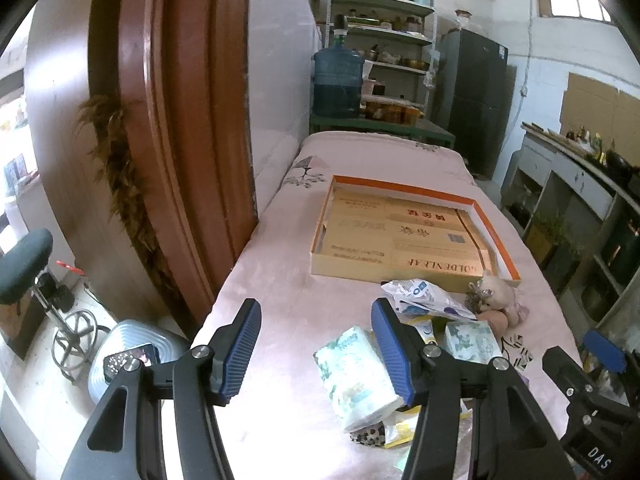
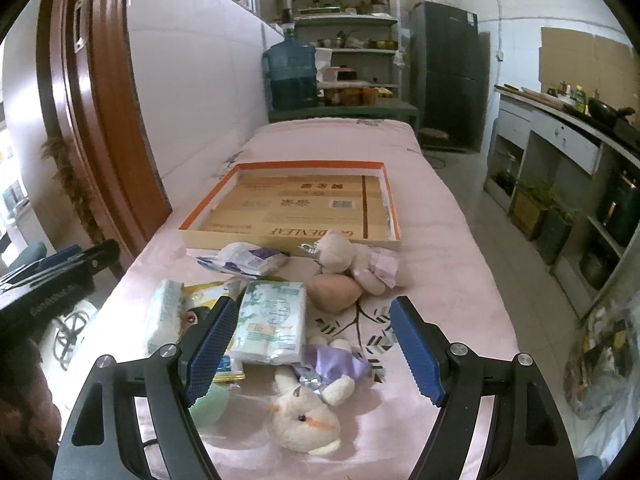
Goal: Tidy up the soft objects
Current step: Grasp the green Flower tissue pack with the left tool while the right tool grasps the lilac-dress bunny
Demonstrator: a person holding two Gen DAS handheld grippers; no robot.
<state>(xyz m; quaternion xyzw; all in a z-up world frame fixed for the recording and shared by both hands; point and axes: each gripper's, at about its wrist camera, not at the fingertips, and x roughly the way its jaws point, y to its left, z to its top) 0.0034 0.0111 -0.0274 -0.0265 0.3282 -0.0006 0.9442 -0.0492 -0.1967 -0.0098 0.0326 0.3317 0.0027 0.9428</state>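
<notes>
Nothing is being carried yet: the sorting is judged to be at its very start, with the first pick being lined up. The left gripper is being held with its fingers spread wide above the pink cloth, with nothing between them; a tissue pack is lying just beside its right finger. The right gripper is likewise being held wide apart and empty, hovering over the pile. Between its fingers, lower on the cloth, a white plush toy in a purple dress is lying on its side, and a second tissue pack is lying just past the left finger. Farther off, another plush toy, a pinkish pouch and a crumpled wrapper are lying near the front edge of the shallow cardboard box, which is standing empty and is being taken as the likely destination.

For the next move, one gripper is to be lowered around a single item, probably the near plush toy, and closed gently, since everything here will be squashing under pressure.
</notes>
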